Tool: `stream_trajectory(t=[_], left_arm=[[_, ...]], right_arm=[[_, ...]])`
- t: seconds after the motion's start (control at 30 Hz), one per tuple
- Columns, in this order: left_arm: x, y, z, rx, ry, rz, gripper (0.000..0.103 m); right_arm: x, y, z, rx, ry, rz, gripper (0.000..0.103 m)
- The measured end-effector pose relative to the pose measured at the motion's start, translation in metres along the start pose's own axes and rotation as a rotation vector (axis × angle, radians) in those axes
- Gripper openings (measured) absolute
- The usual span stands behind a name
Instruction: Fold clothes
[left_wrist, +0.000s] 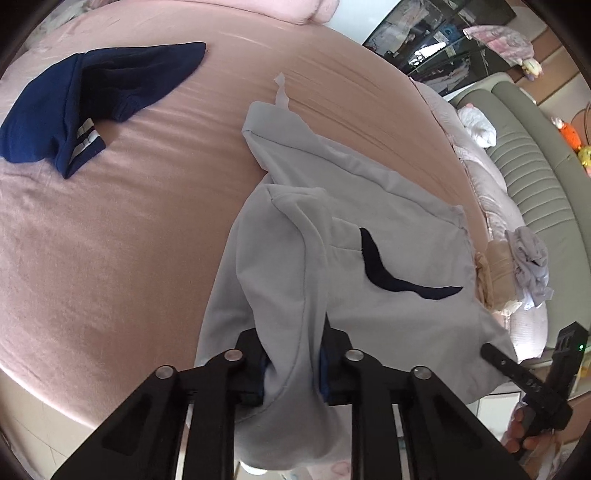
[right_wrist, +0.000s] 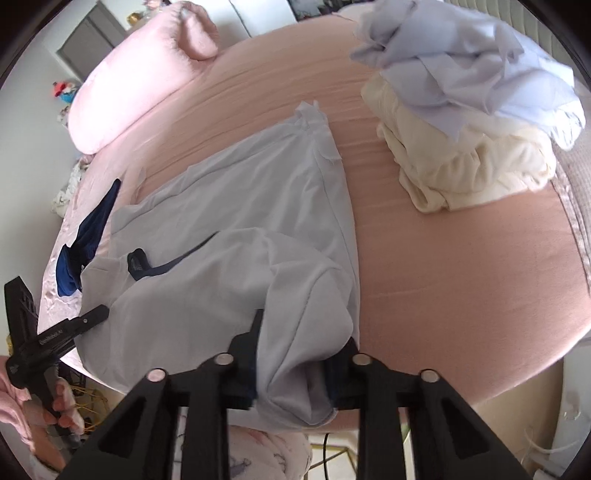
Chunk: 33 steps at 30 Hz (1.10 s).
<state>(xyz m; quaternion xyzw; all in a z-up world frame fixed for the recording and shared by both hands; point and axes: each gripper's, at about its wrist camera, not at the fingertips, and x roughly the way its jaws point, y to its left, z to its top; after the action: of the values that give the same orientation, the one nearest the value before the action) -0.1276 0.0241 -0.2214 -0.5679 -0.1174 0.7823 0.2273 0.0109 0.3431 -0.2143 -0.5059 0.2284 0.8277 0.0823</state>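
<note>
A light grey garment (left_wrist: 369, 221) with a dark navy mark (left_wrist: 388, 277) lies crumpled on the pink bed sheet (left_wrist: 110, 258). My left gripper (left_wrist: 295, 354) is shut on a bunched fold at the garment's near edge. In the right wrist view the same grey garment (right_wrist: 240, 221) spreads across the sheet (right_wrist: 461, 277), and my right gripper (right_wrist: 299, 354) is shut on another fold at its near edge. Each view shows the other gripper at the side: the right gripper (left_wrist: 524, 376) and the left gripper (right_wrist: 55, 343), each held by a hand.
A navy garment (left_wrist: 74, 103) with pale stripes lies far left on the bed. A pile of cream clothes (right_wrist: 472, 166) topped with lavender fabric (right_wrist: 461, 55) sits at the far right. A pink pillow (right_wrist: 129, 81) lies at the back left. The bed's edge runs just below both grippers.
</note>
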Motion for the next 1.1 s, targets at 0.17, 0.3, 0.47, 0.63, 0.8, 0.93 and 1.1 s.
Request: stream_trajectory(t=[0.17, 0.3, 0.47, 0.63, 0.8, 0.93, 1.1], left_arm=[[-0.016, 0.008, -0.003, -0.033, 0.007, -0.039, 0.013], [-0.017, 0.019, -0.012, -0.083, 0.065, -0.061, 0.013], [-0.025, 0.031, -0.032, -0.095, 0.087, -0.089, 0.013], [-0.029, 0.026, -0.045, -0.071, 0.078, -0.057, 0.013], [-0.037, 0.019, -0.055, 0.001, 0.064, -0.004, 0.014], [-0.032, 0.019, -0.053, 0.005, 0.051, 0.006, 0.016], [-0.036, 0.015, -0.044, -0.002, 0.046, 0.009, 0.032]], right_arm=[[-0.011, 0.015, -0.002, -0.118, -0.046, -0.033, 0.015], [-0.016, 0.018, -0.001, -0.145, -0.047, -0.017, 0.014], [-0.018, 0.012, -0.007, -0.153, -0.017, -0.013, 0.014], [-0.007, 0.000, -0.014, -0.132, 0.035, -0.033, 0.014], [-0.010, 0.003, -0.026, -0.195, 0.043, -0.092, 0.014], [-0.009, 0.000, -0.031, -0.215, 0.054, -0.096, 0.015], [-0.017, -0.004, -0.025, -0.195, 0.026, -0.029, 0.036]])
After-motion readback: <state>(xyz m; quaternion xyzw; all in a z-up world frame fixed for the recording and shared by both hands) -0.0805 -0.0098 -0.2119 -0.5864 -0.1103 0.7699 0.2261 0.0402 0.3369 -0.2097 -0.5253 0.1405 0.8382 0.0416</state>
